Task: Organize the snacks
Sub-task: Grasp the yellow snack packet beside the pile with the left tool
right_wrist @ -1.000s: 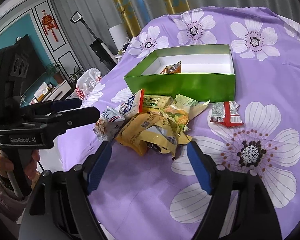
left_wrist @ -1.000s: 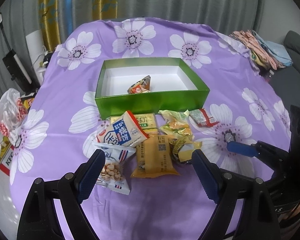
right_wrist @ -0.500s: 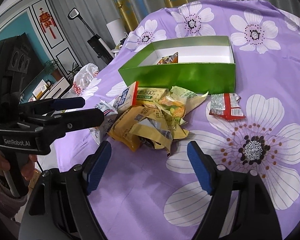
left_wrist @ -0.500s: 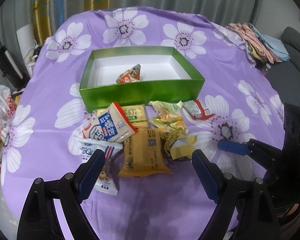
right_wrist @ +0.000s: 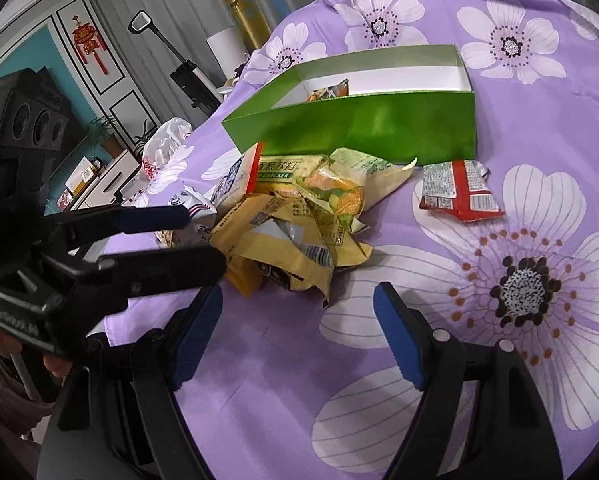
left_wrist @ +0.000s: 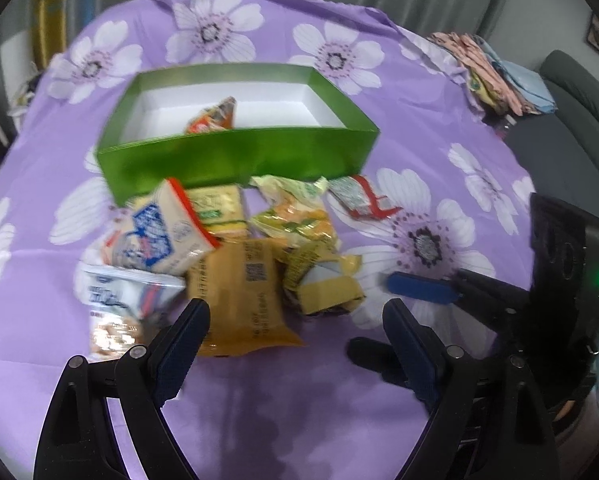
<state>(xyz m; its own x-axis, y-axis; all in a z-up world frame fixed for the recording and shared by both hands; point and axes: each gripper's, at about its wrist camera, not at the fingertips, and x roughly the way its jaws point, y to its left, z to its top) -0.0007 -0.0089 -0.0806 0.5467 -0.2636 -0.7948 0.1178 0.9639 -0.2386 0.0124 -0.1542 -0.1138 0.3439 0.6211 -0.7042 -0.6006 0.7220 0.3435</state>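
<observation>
A green box (left_wrist: 235, 156) (right_wrist: 363, 128) with a white inside stands on the purple flowered cloth and holds one orange snack packet (left_wrist: 213, 118). A heap of snack packets lies in front of it: an orange-yellow packet (left_wrist: 243, 296), a blue-and-white packet (left_wrist: 159, 236), a nut packet (left_wrist: 115, 304), a green-yellow packet (left_wrist: 295, 216) (right_wrist: 339, 196) and a red packet (left_wrist: 359, 200) (right_wrist: 459, 192) apart at the right. My left gripper (left_wrist: 295, 316) is open and empty, just before the heap. My right gripper (right_wrist: 299, 308) is open and empty, to the heap's right front.
The round table's cloth (left_wrist: 439, 128) falls away at its edges. Folded cloths (left_wrist: 491, 72) lie at the far right beside a grey sofa (left_wrist: 571, 92). A white plastic bag (right_wrist: 163, 148) and a cabinet (right_wrist: 95, 180) stand beyond the left edge.
Both grippers have moved forward towards the heap of packets, which now looks larger and nearer. Both stay open and empty. The packets have not moved.
</observation>
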